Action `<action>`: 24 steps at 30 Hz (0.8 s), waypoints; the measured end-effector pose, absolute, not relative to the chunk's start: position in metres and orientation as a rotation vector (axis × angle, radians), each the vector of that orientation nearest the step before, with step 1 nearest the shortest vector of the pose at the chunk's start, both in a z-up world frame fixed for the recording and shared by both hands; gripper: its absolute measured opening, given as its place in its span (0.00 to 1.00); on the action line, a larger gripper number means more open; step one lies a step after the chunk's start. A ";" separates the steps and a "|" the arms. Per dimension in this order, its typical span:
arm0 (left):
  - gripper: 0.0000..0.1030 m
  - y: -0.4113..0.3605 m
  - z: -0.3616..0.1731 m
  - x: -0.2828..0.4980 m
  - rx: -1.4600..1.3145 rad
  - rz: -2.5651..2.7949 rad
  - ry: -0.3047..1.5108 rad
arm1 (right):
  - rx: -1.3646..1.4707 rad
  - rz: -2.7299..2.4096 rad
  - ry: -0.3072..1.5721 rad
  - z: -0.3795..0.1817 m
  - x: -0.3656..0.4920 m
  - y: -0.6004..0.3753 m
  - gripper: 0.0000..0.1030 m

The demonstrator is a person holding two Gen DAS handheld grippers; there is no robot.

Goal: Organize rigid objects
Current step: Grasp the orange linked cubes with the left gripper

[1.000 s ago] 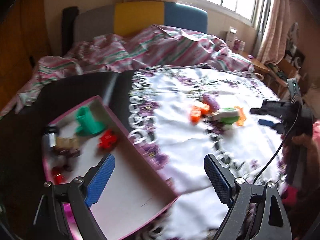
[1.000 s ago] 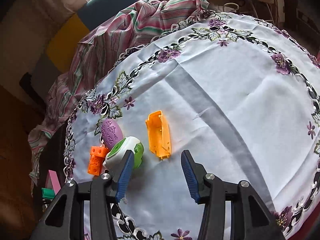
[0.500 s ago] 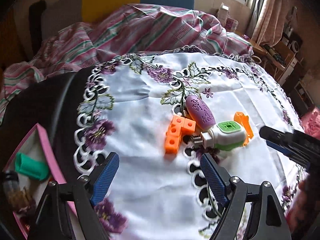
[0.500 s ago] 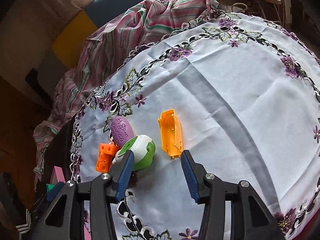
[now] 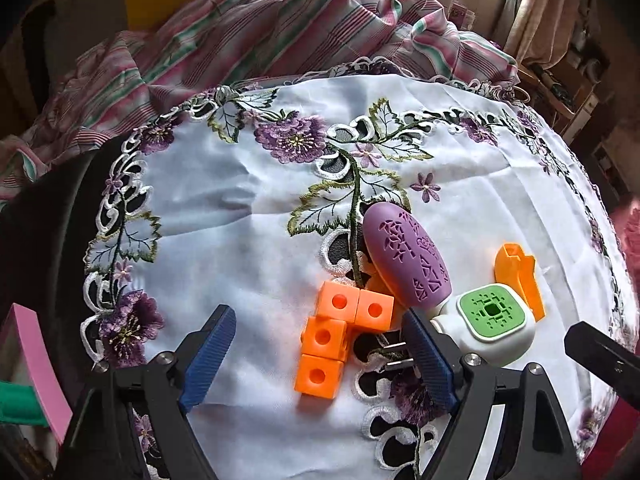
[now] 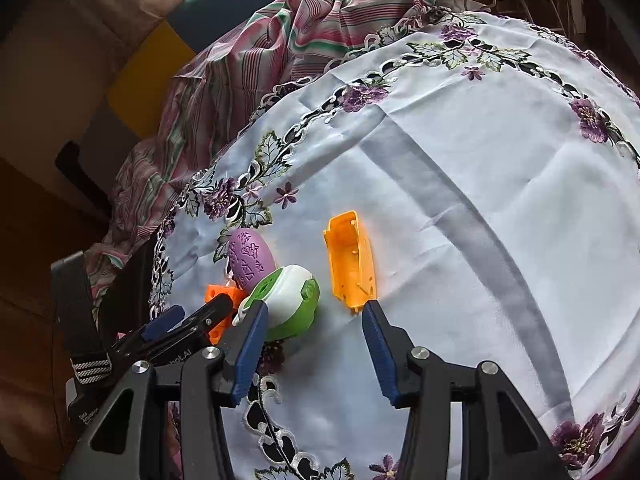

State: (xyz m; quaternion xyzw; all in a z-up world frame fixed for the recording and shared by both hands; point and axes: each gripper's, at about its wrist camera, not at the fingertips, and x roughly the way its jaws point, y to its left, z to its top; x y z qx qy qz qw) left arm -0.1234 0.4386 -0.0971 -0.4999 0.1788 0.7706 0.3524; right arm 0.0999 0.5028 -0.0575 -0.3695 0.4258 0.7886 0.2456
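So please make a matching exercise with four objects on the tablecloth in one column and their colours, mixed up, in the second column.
Objects:
1. linked cubes
2. oval case with cut-out pattern
3. plug-in device, top face
4. open shell part

Colours:
A. green
B. yellow-orange
C. purple
D. orange

Pairs: 1-D, 2-C, 3-A, 4-B

my left hand-held gripper (image 5: 318, 356) has swung away from the pink tray (image 5: 38, 364), now only a sliver at the left edge, and come down over the orange block piece (image 5: 340, 340), which lies between its narrowed, untouching jaws. in the right wrist view it has entered at the lower left beside the green-and-white plug (image 6: 286, 300).
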 end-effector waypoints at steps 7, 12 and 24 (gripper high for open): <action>0.41 0.426 -0.101 -0.121 -1.307 1.987 0.424 | -0.998 2.140 1.149 -0.058 0.101 0.505 0.48; 0.41 0.401 -0.091 -0.099 -1.290 1.984 0.393 | -0.991 2.121 1.173 -0.061 0.104 0.509 0.48; 0.41 0.343 -0.067 0.000 -1.163 1.939 0.404 | -0.884 2.008 1.291 -0.069 0.131 0.529 0.48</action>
